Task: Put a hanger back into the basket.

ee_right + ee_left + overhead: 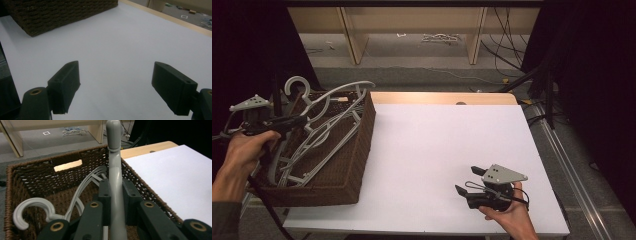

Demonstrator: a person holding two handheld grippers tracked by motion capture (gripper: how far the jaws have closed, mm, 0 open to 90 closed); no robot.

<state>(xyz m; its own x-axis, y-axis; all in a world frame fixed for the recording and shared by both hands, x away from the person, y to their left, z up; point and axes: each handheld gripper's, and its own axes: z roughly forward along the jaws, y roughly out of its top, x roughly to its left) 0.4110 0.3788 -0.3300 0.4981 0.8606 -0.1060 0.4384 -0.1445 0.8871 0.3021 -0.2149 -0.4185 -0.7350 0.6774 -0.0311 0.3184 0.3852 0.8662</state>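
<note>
Your white table [442,150] carries a wicker basket [347,165] at its left edge, and your right gripper [468,181] rests near the front.

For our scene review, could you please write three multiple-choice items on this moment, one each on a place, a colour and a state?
1. Where does the basket stand?
A. at the table's left edge
B. at its right edge
C. on the floor

2. What colour are the hangers?
A. red
B. grey
C. black

3. What is the state of the left gripper?
A. open above the table
B. shut on a hanger
C. shut on the basket's rim

Answers:
1 A, the high view shows the basket on the white table's left side.
2 B, every hanger in the basket is pale grey.
3 B, in the left gripper view the pads press a hanger's bar from both sides; the right gripper stands open over the table.
</note>
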